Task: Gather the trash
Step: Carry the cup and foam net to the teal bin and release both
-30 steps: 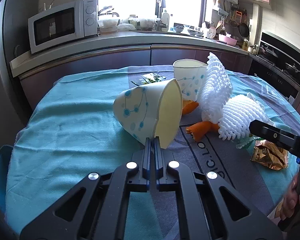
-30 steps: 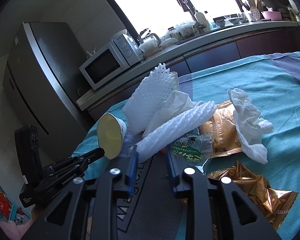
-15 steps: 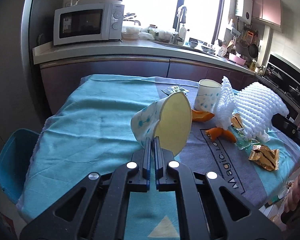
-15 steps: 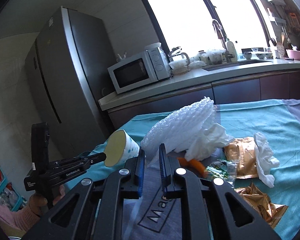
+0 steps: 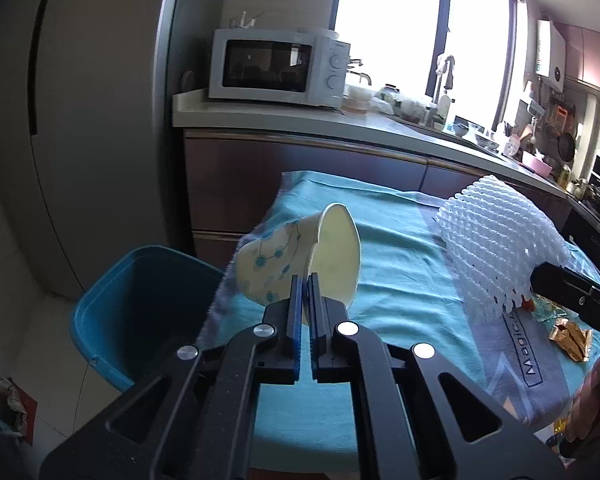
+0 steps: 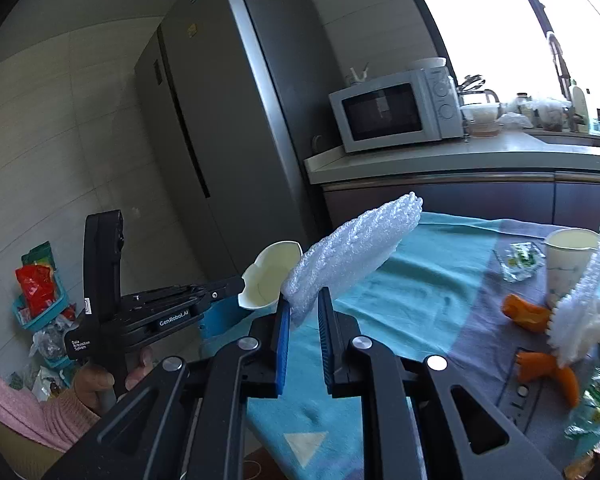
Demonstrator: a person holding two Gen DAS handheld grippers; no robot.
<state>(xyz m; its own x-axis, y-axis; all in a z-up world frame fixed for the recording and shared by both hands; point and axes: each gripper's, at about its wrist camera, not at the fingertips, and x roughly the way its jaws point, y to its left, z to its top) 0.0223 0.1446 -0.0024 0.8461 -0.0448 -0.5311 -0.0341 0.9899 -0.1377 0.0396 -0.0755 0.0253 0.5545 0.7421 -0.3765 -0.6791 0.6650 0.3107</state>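
Both hands loaded. Left gripper (image 5: 303,280) jaws fully closed on the rim of a paper cup (image 5: 300,256), thin wall pinched between the pads; cup tilted on its side in the air, just beside the bench (image 5: 400,280) edge, with the blue bin (image 5: 140,304) below to the left. Cup is light and crushable, rim already looks dented in the right wrist view, so the rim pinch works but keep it gentle. Right gripper (image 6: 302,308) jaws nearly closed on the lower edge of a white foam net (image 6: 352,248), held above the bench. Net is very light, soft, floppy and springy; grip an edge or bunched part, it could slip. A second cup (image 6: 564,264), orange peel (image 6: 528,314) and wrappers are on the bench.
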